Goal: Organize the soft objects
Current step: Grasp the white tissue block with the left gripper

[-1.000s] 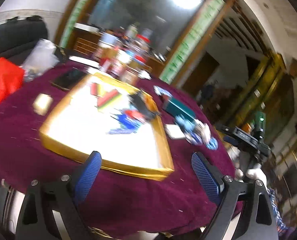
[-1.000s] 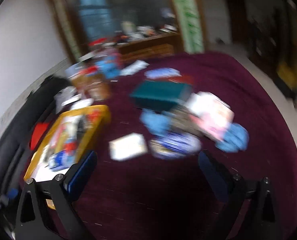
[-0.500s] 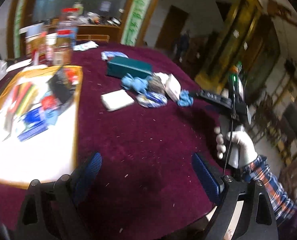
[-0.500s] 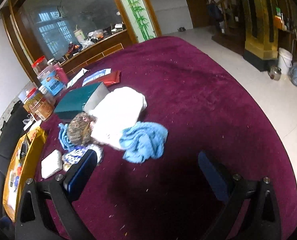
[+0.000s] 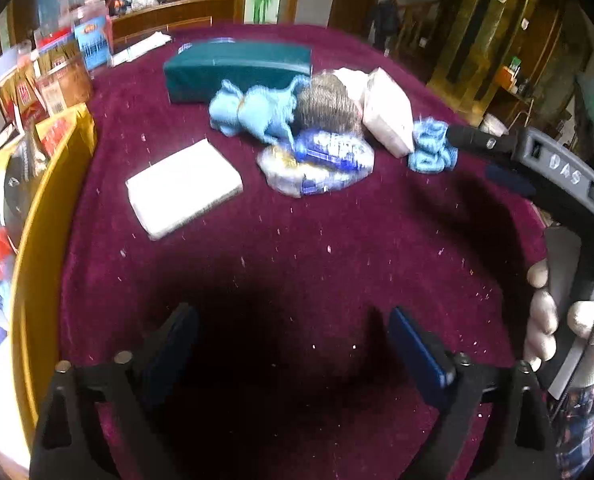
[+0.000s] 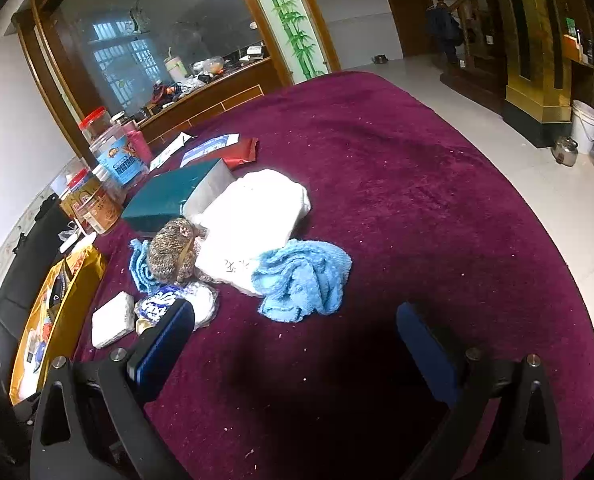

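A pile of soft things lies on the maroon table (image 6: 417, 208): a crumpled blue cloth (image 6: 303, 282), a white soft pack (image 6: 253, 220), a brown knitted ball (image 6: 173, 250), a second blue cloth (image 5: 257, 114) and a blue-and-white plastic packet (image 5: 317, 160). A white tissue pack (image 5: 183, 188) lies apart, to the left. My left gripper (image 5: 293, 344) is open and empty, short of the pile. My right gripper (image 6: 297, 344) is open and empty, just in front of the crumpled blue cloth. It also shows in the left wrist view (image 5: 529, 152), at the right.
A teal box (image 5: 237, 68) lies behind the pile. A yellow-rimmed tray (image 5: 37, 240) with several items sits at the left. Jars and snack tubs (image 6: 113, 164) stand at the back left. The table edge curves round at the right (image 6: 569, 288).
Both views have swung from the yellow tray towards the pile of soft things and moved closer to it. Both grippers stayed open.
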